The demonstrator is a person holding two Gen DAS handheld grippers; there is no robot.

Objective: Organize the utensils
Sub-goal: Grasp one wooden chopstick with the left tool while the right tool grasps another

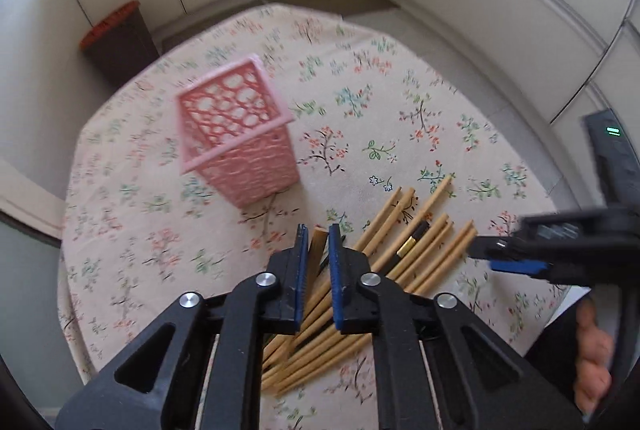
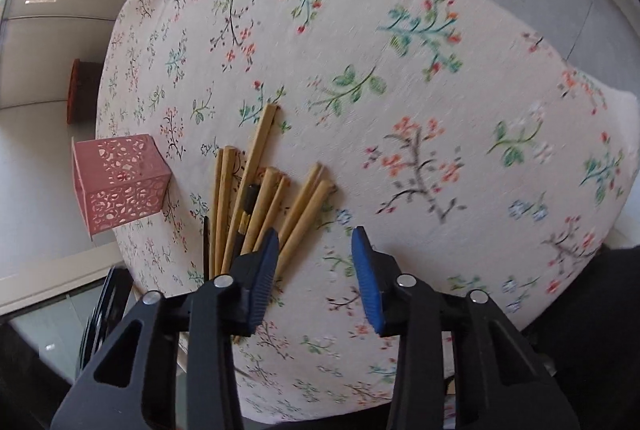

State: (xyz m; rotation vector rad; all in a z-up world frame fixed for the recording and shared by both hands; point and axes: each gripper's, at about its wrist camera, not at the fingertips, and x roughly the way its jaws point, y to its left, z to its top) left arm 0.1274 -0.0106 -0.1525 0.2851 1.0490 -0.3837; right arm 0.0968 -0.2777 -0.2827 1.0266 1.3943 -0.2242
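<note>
Early stage: pink holder looks empty; chopstick pile lies beside it on the tablecloth. Your left gripper pinches one chopstick; right gripper spread, holding nothing

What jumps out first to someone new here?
The pink perforated basket standing on the floral tablecloth, left of centre. Then the fan of wooden chopsticks lying to its right. The left gripper holds one chopstick above the pile; the right gripper, empty, hovers beside the pile.
</note>
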